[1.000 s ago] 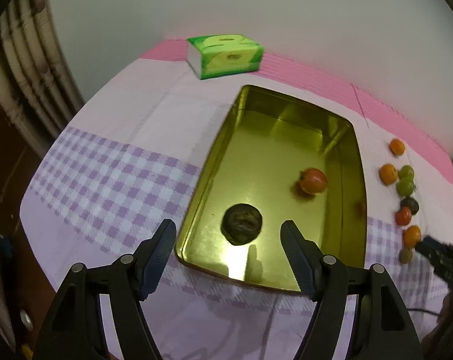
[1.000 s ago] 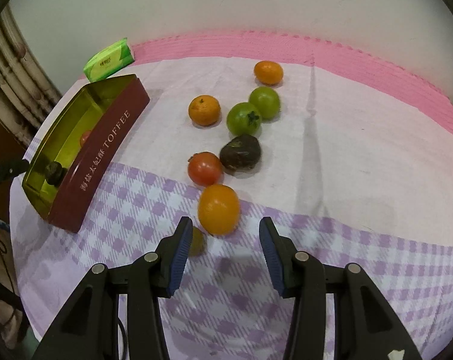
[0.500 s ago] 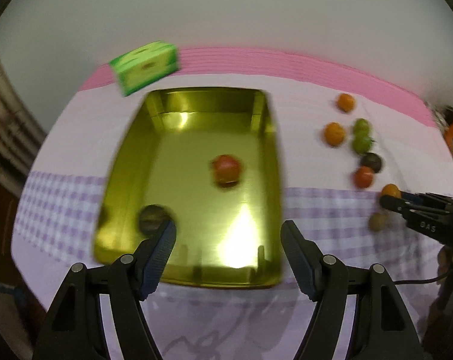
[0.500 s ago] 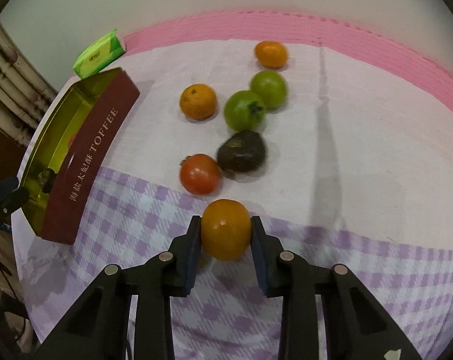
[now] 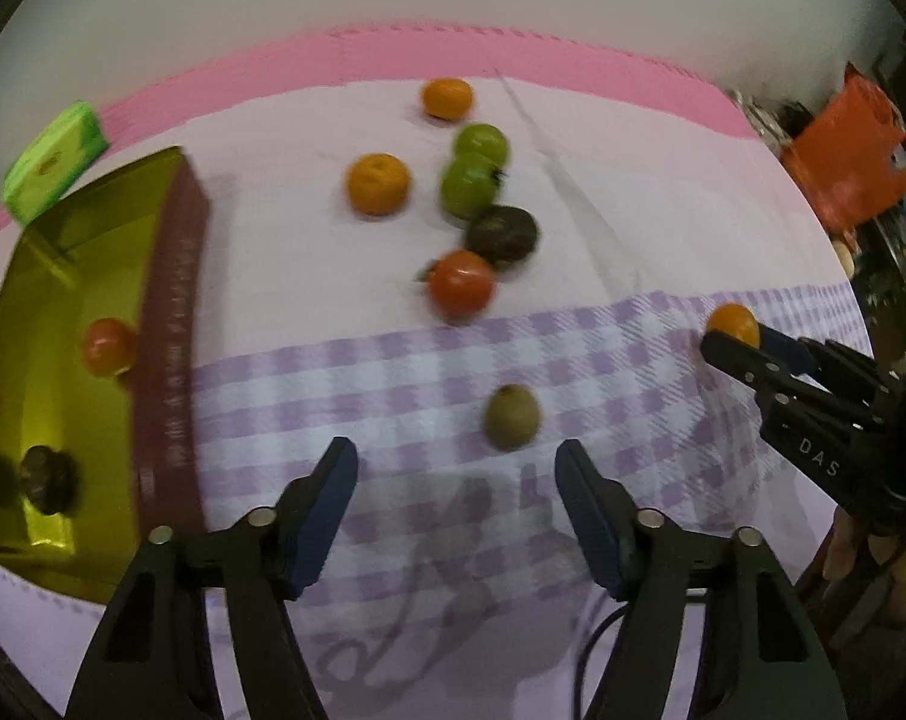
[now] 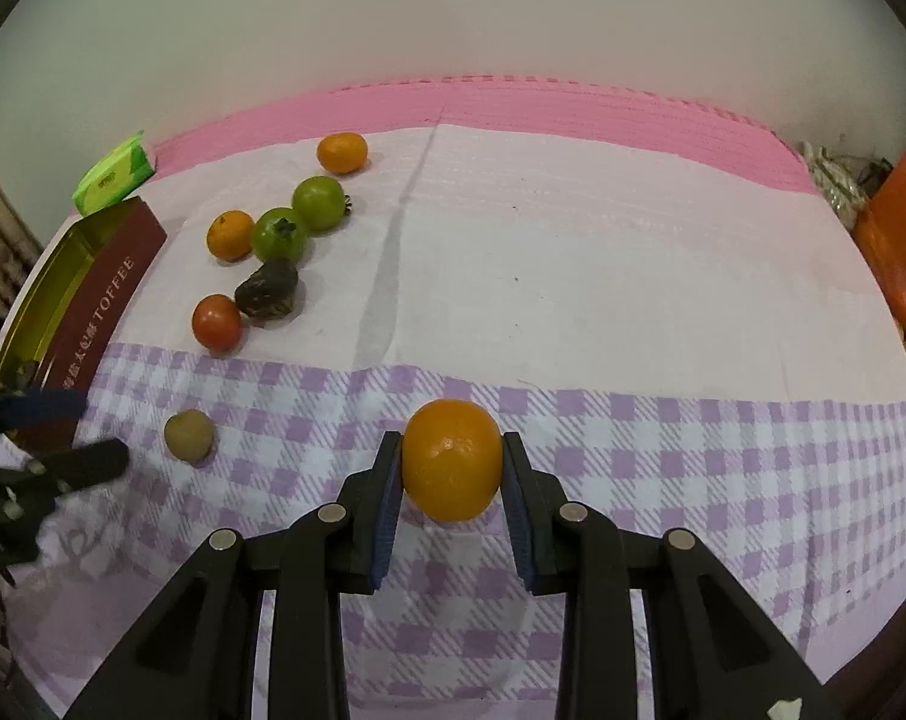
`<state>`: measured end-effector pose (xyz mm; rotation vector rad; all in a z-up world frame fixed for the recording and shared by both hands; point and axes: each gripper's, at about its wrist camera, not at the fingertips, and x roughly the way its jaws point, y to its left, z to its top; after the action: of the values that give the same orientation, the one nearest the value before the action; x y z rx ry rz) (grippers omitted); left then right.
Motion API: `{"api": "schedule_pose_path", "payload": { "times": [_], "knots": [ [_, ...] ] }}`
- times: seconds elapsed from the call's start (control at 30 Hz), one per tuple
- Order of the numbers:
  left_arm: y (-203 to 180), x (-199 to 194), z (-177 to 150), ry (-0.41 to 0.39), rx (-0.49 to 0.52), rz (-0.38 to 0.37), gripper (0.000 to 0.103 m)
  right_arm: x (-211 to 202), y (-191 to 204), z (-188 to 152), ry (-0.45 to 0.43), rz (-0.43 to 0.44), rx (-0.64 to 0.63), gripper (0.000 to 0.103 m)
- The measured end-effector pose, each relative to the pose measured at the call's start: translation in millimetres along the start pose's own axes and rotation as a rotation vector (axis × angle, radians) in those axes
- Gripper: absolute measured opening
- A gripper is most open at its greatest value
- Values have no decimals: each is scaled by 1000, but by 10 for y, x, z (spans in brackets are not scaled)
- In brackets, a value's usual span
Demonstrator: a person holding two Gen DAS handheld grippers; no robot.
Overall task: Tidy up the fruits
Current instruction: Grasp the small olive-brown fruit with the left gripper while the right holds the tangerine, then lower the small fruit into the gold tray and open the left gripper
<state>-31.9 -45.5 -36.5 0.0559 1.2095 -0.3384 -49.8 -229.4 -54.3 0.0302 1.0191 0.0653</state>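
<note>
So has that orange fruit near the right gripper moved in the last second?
Yes. The orange fruit, clamped in the right gripper, has shifted rightward, away from the red tomato.

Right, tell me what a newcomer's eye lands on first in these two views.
First, the orange fruit clamped in the right gripper, jaws shut on its sides, above the purple-checked cloth. Next, the gold tin at the left, holding a red tomato and a dark fruit. Then the loose fruit cluster mid-table, the left gripper open before a small brownish fruit.

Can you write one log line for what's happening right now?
right gripper: shut on round orange fruit | left gripper: open | gold toffee tin: two fruits
</note>
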Motion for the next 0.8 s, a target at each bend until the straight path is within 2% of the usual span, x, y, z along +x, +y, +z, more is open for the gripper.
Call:
{"api": "schedule_pose_path", "payload": {
  "times": [0.1,0.23,0.3,0.37,0.53,0.7,0.8],
  "knots": [
    [-94,147,50,32,0,-9,51,21,32,5,4,16,-2,29],
    [-143,248,85,52,-9,-14,45,49,65,-14,14,31,-11,29],
    [-189,282,94,53,3,-9,32,57,74,-20,15,29,-19,29],
    [-218,308,101,55,21,-3,25,59,78,-14,16,34,-18,29],
    [-185,243,92,36,10,-3,25,32,102,-7,6,39,-22,29],
    [180,-91,49,-18,-60,18,25,11,147,-12,0,39,-32,29],
    [519,-349,40,-70,-122,59,25,21,164,-14,1,36,-35,29]
  ]
}}
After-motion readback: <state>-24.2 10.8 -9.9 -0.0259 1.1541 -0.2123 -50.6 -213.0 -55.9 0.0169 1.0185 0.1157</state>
